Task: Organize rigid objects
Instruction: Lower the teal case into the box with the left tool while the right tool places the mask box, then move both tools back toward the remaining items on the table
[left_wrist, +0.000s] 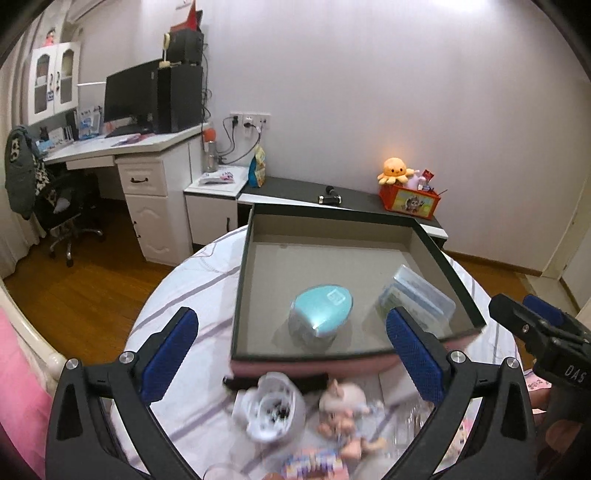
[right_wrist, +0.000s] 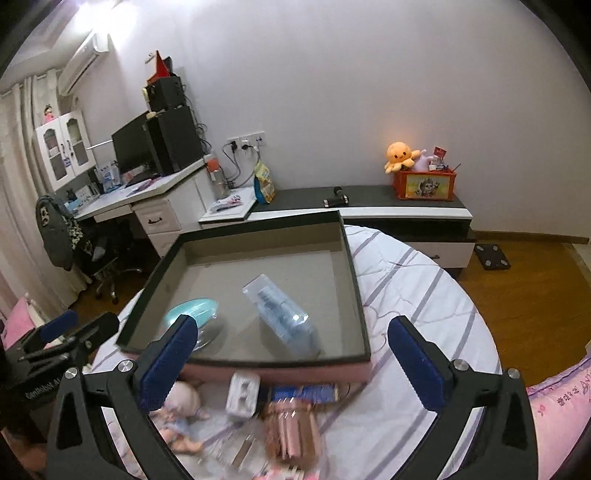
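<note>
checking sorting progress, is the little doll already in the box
No, the doll lies on the striped cloth in front of the box, which holds only the teal egg-shaped case and a clear case.

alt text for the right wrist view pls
Open right gripper, holding nothing, hovers before a dark-rimmed box on a striped round table. Inside lie a teal egg-shaped case and a clear plastic case; a doll and small packages sit in front.

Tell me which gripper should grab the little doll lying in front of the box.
Probably the left. The doll lies nearly between the open left gripper fingers in its own view, while in the right wrist view it sits off to the left edge, beside the open right gripper, outside its fingers.
</note>
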